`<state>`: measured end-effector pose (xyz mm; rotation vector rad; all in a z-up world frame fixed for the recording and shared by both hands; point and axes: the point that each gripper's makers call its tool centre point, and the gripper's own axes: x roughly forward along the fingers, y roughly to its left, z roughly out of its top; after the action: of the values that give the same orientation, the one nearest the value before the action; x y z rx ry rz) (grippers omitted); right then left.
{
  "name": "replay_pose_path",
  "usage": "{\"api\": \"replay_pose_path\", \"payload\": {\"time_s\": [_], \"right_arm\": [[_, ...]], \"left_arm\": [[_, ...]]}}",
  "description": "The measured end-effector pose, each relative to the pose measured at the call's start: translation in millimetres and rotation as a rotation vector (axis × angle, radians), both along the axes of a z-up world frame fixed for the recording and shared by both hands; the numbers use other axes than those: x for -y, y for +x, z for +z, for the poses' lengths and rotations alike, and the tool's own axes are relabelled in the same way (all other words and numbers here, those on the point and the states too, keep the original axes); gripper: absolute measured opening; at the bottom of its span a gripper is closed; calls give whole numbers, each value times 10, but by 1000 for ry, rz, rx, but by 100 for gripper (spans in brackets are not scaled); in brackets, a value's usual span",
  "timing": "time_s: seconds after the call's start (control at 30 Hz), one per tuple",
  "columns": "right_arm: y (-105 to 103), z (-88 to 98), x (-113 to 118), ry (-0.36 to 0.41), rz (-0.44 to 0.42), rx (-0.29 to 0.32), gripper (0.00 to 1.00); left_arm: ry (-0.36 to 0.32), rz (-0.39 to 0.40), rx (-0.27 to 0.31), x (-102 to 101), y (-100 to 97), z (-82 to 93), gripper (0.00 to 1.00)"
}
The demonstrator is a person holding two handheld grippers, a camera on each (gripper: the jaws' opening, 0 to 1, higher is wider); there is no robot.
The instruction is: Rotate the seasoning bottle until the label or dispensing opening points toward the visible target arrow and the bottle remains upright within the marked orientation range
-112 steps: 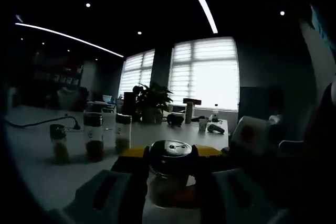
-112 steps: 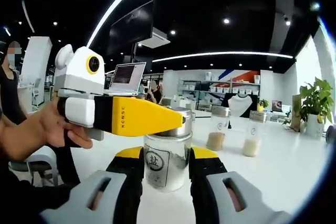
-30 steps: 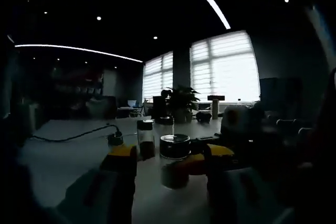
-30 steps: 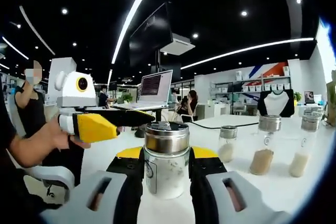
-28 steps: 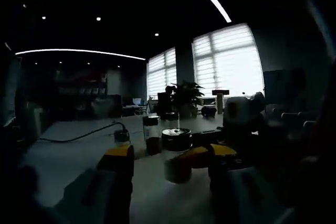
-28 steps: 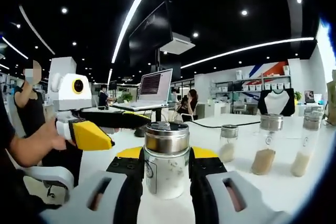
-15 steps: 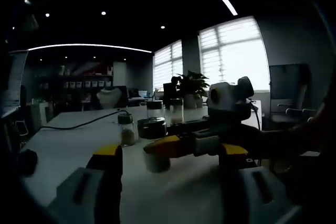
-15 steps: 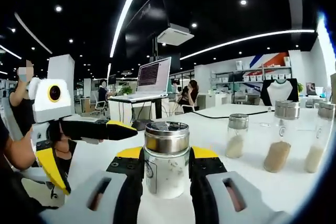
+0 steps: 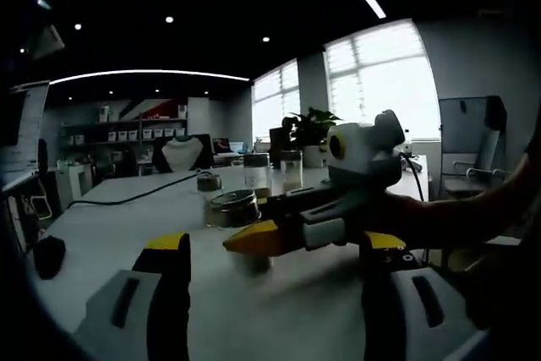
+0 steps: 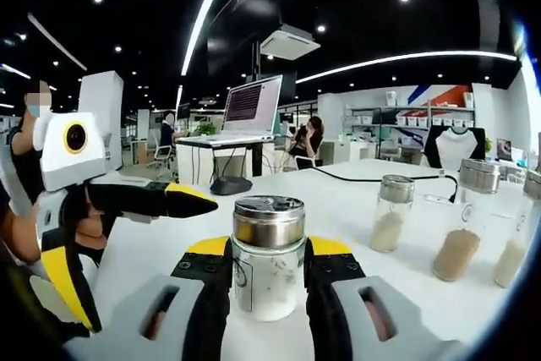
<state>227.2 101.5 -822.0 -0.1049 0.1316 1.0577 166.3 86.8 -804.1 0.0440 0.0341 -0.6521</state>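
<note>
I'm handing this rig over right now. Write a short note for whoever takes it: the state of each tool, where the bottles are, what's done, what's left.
Right tool: shut on the seasoning bottle, which stands upright on the white table, steel cap on top.
Left tool: open, holding nothing; in the right gripper view it sits off to the left of the bottle, apart from it.
Spare bottles: three upright in a row to the right on the table, untouched.
Done: bottle gripped and upright.
Left: no target arrow or range mark is in sight, and just the label's edge shows at the bottle's left side, so alignment cannot be confirmed. Find the arrow, then check or finish the turn.
</note>
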Motion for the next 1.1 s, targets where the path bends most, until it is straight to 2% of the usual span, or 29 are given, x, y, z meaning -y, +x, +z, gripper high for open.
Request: {"api": "replay_pose_path", "payload": {"time_s": [0.3, 0.4, 0.47, 0.5, 0.77, 0.9, 1.03, 1.1], "right_arm": [[25, -8, 5, 5, -30, -6, 31], [26, -16, 0, -18, -47, -1, 31], [79, -83, 47, -46, -88, 1, 31], [89, -80, 41, -20, -78, -8, 31], [96, -93, 19, -9, -68, -22, 32], [77, -156, 29, -67, -51, -31, 32], [26, -143, 48, -81, -43, -24, 34], [20, -150, 70, -100, -45, -12, 31]], "left_arm": [[-8, 12, -7, -49, 4, -13, 86], [-5, 6, -6, -31, -4, -14, 86], [0, 4, -5, -25, -12, -19, 85], [1, 4, -5, -25, -13, -22, 85], [-6, 4, -12, -10, -7, -43, 85], [-3, -6, -14, 31, -15, -58, 85], [3, -6, -20, 46, -12, -87, 86], [0, -7, -22, 61, -16, -96, 86]]}}
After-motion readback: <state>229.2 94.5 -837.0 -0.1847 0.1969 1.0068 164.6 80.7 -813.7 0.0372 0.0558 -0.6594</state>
